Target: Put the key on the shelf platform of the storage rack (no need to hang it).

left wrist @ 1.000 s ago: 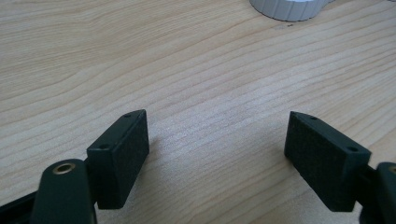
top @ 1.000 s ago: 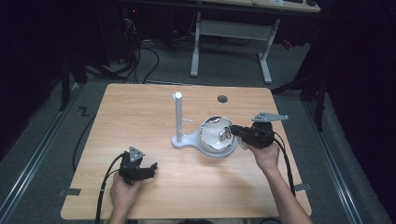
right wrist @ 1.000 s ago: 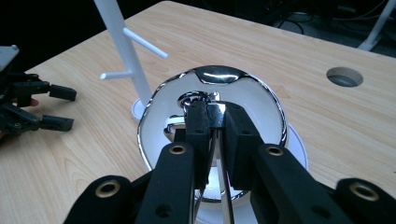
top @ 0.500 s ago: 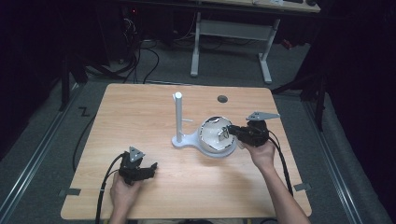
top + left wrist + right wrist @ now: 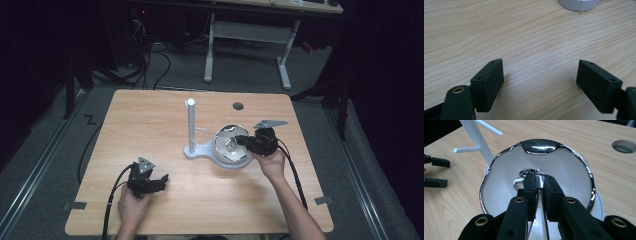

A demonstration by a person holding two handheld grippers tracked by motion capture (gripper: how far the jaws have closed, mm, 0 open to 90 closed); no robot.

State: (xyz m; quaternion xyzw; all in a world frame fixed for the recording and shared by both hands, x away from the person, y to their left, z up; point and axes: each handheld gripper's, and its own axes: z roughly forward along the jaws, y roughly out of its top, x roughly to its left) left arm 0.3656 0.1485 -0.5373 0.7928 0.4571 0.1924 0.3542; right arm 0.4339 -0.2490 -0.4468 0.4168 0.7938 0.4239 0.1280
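Observation:
A white bowl with a wavy chrome rim (image 5: 223, 138) (image 5: 569, 165) lies tilted on the round foot of a white stand. The stand's post (image 5: 191, 125) (image 5: 475, 132) is upright and carries thin side pegs. My right gripper (image 5: 244, 141) (image 5: 539, 181) reaches into the bowl from the right and is shut on a shiny metal piece at the bowl's middle. My left gripper (image 5: 161, 181) (image 5: 540, 72) rests low over the bare wood at the front left. Its jaws are wide open with nothing between them.
The wooden table (image 5: 150, 125) has a round cable hole (image 5: 238, 106) (image 5: 624, 146) near its far edge. A white ribbed round edge (image 5: 577, 4) lies ahead of the left gripper. Black cables trail from both grippers toward the table's front edge. A desk frame stands on the floor beyond.
My right gripper has shifted a little to the left and lower, further into the bowl, still shut. The left gripper has stayed in place.

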